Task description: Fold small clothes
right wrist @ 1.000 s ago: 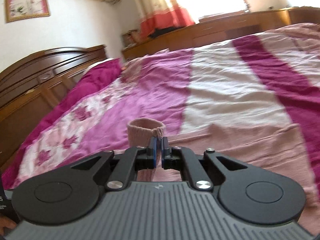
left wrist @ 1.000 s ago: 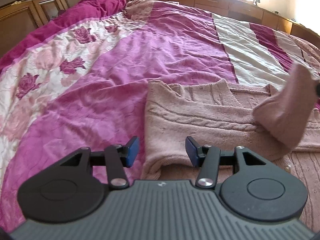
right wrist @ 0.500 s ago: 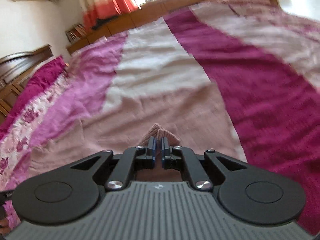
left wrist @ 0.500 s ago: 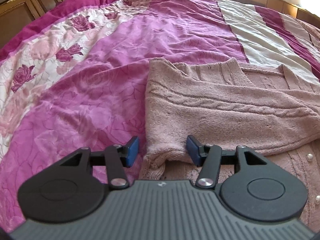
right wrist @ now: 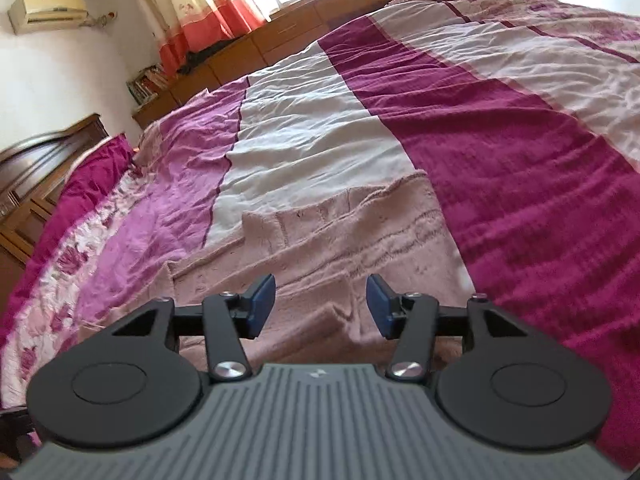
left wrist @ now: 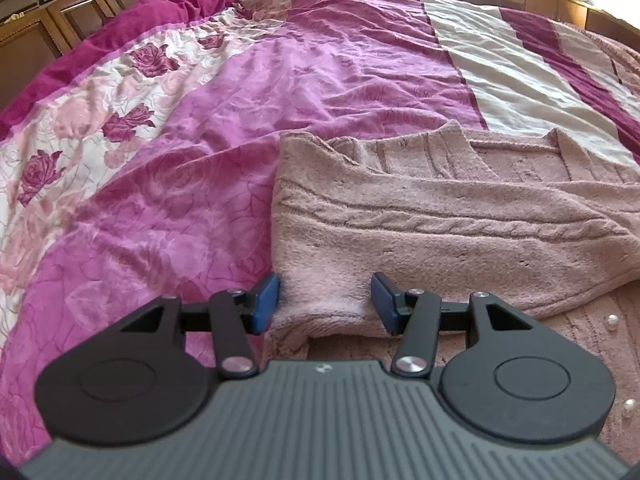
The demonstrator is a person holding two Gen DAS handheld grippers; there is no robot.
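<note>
A dusty-pink cable-knit cardigan (left wrist: 440, 236) lies flat on the bed, with one sleeve folded across its body; pearl buttons (left wrist: 612, 322) show at the right. My left gripper (left wrist: 325, 302) is open, its blue pads either side of the cardigan's near left fold edge, low over the fabric. In the right wrist view the cardigan (right wrist: 340, 240) lies spread below my right gripper (right wrist: 321, 305), which is open and empty just above the knit.
The bed is covered by a magenta, pink and white quilt (left wrist: 200, 140) with rose print at the left. A wooden headboard (left wrist: 48, 12) stands at far left. Wooden cabinets (right wrist: 304, 36), curtains and an air conditioner (right wrist: 48, 12) line the far wall.
My right gripper carried the sleeve cuff across the cardigan, lowered it, then opened and let it go. The sleeve now lies flat. My left gripper stayed open and edged closer to the fold.
</note>
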